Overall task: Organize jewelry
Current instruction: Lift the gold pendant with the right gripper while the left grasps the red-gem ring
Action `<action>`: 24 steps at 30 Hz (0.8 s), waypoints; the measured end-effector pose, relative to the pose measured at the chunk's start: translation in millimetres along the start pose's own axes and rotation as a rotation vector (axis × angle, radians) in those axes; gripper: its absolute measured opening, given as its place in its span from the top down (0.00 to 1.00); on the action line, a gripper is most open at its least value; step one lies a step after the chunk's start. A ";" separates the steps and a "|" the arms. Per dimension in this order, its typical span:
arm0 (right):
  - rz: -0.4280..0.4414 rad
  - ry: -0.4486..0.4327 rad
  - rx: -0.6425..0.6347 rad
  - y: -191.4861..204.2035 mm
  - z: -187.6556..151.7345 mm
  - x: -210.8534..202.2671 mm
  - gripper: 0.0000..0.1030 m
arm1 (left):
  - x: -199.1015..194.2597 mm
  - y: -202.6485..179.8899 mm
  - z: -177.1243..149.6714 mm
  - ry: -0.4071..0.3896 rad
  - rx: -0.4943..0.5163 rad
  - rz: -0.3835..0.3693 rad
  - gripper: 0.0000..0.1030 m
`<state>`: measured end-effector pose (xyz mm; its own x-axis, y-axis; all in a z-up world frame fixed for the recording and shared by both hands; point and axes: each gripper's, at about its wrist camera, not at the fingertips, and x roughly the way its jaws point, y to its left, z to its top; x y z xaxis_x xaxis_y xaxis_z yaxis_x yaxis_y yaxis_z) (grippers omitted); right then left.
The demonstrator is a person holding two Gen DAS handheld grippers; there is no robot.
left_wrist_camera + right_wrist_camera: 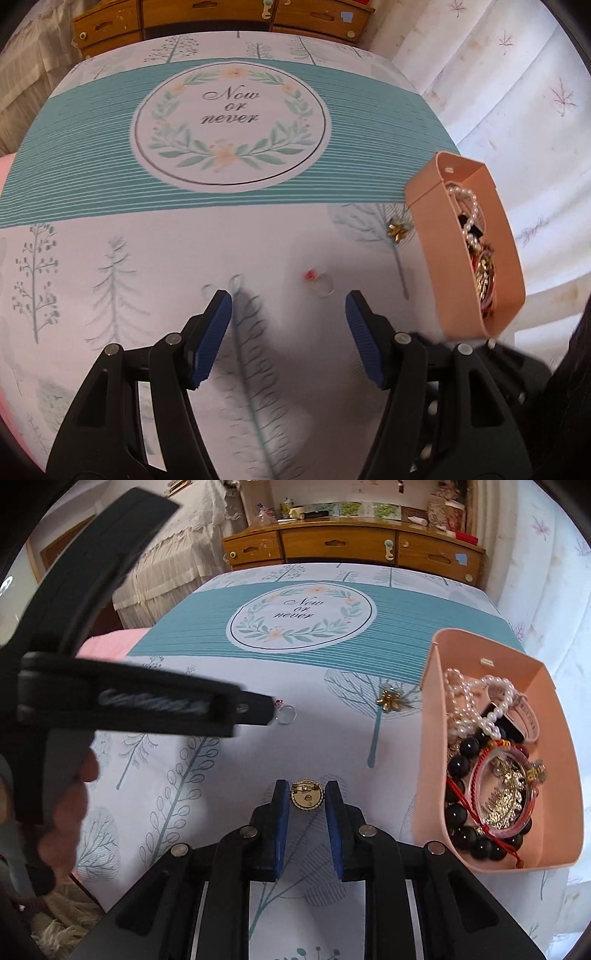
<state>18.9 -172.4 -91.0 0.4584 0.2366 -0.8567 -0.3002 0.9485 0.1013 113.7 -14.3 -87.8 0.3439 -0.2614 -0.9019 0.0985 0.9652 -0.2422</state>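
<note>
Centrally, tablecloth (110,206) reading "Now or never", pink tray (436,760)

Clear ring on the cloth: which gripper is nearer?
Left. The left gripper is open just short of the clear ring, which lies ahead between its fingers. The right gripper sits farther back, shut on a gold brooch.

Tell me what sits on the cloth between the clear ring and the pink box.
The gold flower brooch lies between the clear ring and the pink box, nearer the box; both views show it.
</note>
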 end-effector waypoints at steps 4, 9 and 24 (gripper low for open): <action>0.018 -0.005 0.016 -4.2 -2.7 -4.4 0.81 | 5.3 -9.8 6.7 -0.011 -0.046 0.031 0.41; 0.042 -0.011 0.039 -11.6 -6.9 -8.1 0.81 | 15.0 -13.8 13.7 0.015 -0.103 0.092 0.50; 0.088 -0.029 0.101 -29.7 -16.0 -18.1 0.81 | 13.6 -12.7 17.7 0.072 -0.167 0.035 0.96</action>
<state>6.2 -208.2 -86.6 0.4582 0.3243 -0.8276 -0.2552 0.9399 0.2270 133.7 -30.2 -90.7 0.2758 -0.2324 -0.9327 -0.0712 0.9627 -0.2609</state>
